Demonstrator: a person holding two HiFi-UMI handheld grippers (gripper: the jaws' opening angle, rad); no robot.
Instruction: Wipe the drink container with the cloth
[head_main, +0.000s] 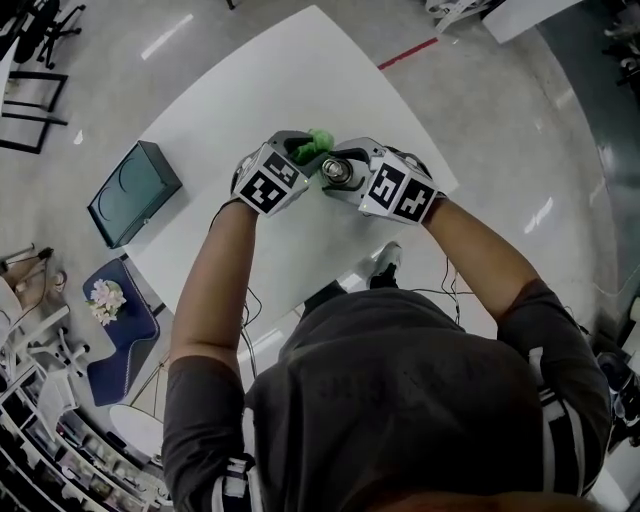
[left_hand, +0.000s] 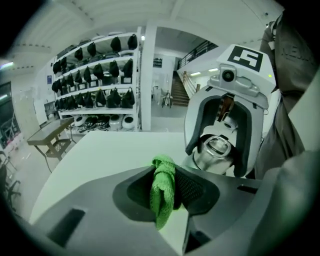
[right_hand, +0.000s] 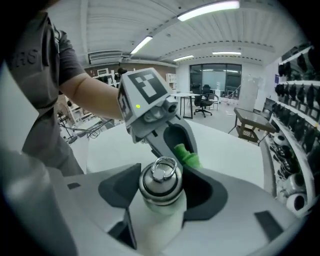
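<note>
Gripping a bunched green cloth (left_hand: 162, 190), the left gripper (left_hand: 170, 186) has its jaws nearly together on it. Right gripper (right_hand: 160, 196) is half open, clamped round the drink container (right_hand: 161, 182) over the white table (head_main: 300, 60). Cloth is just beside the cap. Dark case (head_main: 133, 192) lies at the table's left edge. Container has a white body and a steel ring-top lid.

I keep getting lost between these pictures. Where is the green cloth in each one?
Head view: cloth upper centre, over the white table.
Left gripper view: cloth low centre, pinched in the jaws.
Right gripper view: cloth centre, just behind the bottle.
Shared landmark: that bottle, beside the cloth everywhere.
</note>
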